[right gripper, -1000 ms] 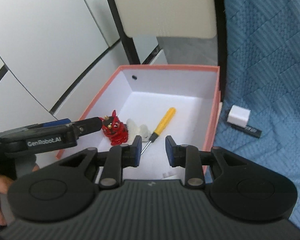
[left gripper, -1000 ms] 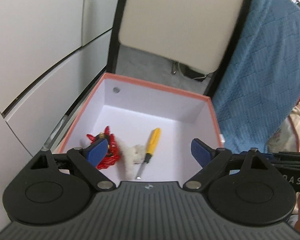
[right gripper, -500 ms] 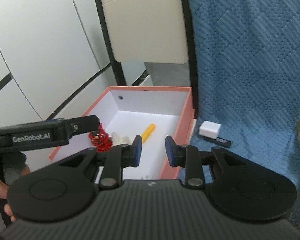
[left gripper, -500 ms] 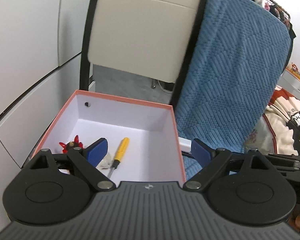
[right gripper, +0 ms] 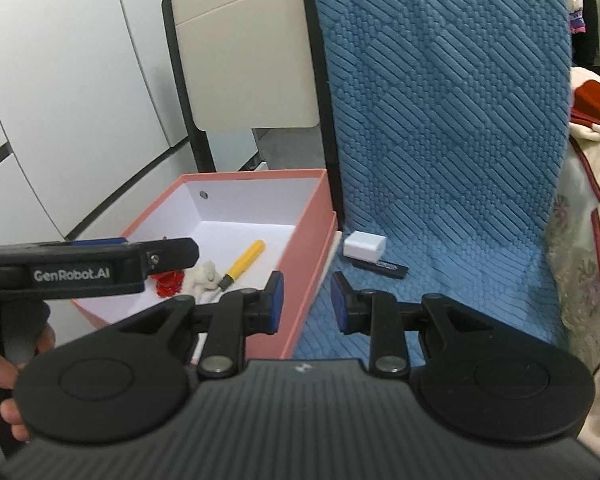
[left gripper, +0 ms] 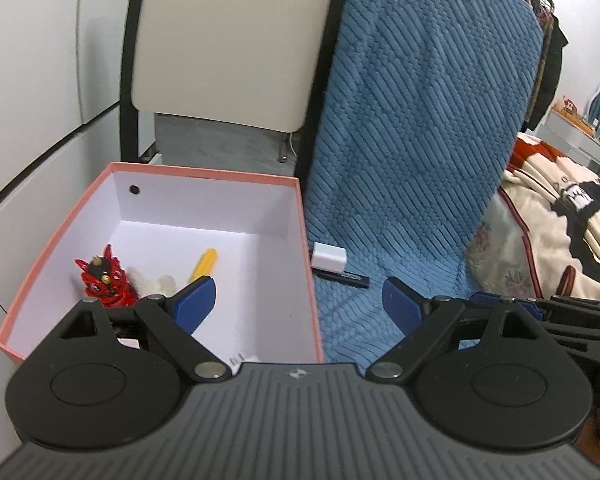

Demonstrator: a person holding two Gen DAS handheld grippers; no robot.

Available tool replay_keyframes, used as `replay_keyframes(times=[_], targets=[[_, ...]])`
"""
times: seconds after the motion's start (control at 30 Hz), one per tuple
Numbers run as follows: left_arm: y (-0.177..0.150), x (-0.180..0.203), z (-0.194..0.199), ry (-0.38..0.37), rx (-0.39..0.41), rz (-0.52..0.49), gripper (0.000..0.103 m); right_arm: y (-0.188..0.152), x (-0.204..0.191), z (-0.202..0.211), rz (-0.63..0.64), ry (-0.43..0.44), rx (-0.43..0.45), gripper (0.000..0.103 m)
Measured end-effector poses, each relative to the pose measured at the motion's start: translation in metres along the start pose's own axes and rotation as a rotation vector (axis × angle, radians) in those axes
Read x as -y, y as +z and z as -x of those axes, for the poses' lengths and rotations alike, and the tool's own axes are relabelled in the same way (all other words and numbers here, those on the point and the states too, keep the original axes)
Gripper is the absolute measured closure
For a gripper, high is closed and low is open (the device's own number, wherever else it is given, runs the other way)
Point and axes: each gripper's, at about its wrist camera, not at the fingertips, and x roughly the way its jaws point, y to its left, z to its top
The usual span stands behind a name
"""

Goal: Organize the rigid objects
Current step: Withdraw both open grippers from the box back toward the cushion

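A pink box [left gripper: 306,248] with a white inside holds a red figure [left gripper: 104,280], a small white object [left gripper: 152,284] and a yellow-handled screwdriver [left gripper: 204,264]. The box also shows in the right wrist view [right gripper: 308,256], with the screwdriver [right gripper: 244,260] inside. A white charger cube [left gripper: 329,257] and a black stick [left gripper: 342,277] lie on the blue blanket right of the box; they also show in the right wrist view as cube [right gripper: 365,249] and stick [right gripper: 382,268]. My left gripper [left gripper: 296,306] is wide open and empty over the box's right wall. My right gripper [right gripper: 306,300] is open and empty, short of the cube.
A blue quilted blanket [left gripper: 420,140] covers the seat and backrest. A beige panel [left gripper: 228,48] and white cabinet doors [right gripper: 60,80] stand behind the box. Folded cream and red cloth [left gripper: 548,216] lies at the right.
Both grippers have drawn back and swung right, from over the box toward the blanket. The right gripper's jaws have opened wider. The cube and stick have come into the left view.
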Motion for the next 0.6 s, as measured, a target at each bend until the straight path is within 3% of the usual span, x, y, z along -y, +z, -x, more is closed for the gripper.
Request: replay_keyframes(times=[0.6], targets=[[-0.04, 0.057, 0.002, -0.049, -0.046, 0.003, 0.01, -0.047, 0.051, 0.036, -0.008, -0.084, 0.007, 0.073]])
